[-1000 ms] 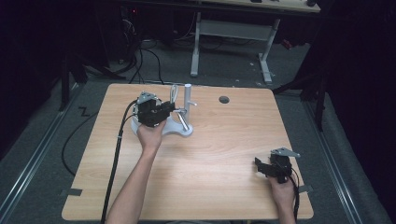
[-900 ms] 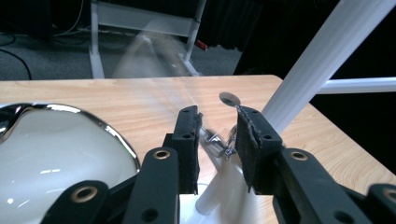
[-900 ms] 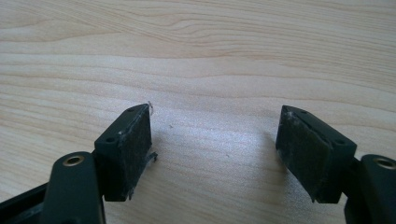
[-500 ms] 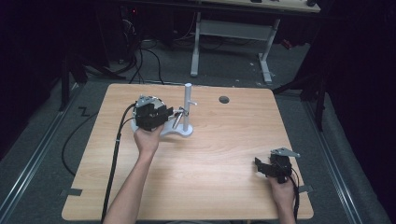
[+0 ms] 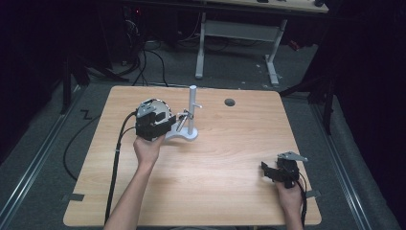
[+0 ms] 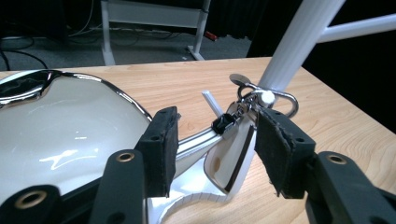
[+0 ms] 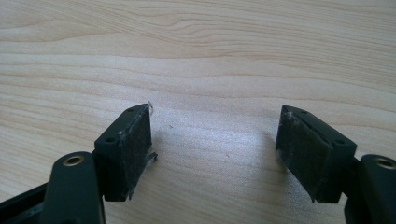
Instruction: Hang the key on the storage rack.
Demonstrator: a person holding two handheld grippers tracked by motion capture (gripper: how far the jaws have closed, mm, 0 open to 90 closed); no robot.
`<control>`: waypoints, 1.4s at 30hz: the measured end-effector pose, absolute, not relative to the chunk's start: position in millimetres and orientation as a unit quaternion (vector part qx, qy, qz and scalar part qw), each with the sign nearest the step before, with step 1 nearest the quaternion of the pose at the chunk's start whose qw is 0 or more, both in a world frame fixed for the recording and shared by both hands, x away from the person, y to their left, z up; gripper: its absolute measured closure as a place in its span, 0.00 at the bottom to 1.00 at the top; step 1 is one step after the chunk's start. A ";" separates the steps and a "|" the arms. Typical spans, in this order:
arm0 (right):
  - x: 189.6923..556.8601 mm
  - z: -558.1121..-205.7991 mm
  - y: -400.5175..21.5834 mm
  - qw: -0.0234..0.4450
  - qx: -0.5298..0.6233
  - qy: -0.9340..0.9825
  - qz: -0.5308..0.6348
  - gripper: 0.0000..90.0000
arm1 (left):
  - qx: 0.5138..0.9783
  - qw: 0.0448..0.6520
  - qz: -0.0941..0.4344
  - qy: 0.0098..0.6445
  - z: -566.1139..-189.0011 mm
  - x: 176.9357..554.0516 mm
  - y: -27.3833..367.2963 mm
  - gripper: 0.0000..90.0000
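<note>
Left gripper [image 6: 212, 140]: jaws have just been opening, now stand apart with the shiny clip-and-handle piece [image 6: 231, 140] between them; pads appear clear of it, though contact is hard to judge. The piece hangs at the white stand [image 5: 192, 112] near the table's [image 5: 230, 158] far left. Right gripper [image 7: 215, 149] rests wide open on bare wood, holding nothing.

High view overhead; gripper views close, sharing the table [image 5: 230, 158].
</note>
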State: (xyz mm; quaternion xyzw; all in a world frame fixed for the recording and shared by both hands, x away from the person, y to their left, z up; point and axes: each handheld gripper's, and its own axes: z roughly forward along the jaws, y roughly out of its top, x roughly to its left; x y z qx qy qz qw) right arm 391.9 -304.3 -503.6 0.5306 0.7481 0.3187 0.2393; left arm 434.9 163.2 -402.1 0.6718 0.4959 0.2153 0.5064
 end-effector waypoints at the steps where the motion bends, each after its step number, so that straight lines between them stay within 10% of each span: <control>1: 391.9 -503.6 -304.3 0.239 0.530 0.748 0.319 0.30 | 0.674 0.504 0.218 0.494 -402.4 433.6 163.0 0.53; 42: 392.0 -503.7 -304.3 0.240 0.530 0.748 0.319 0.30 | 0.704 0.466 0.238 0.480 -413.4 388.8 173.2 0.39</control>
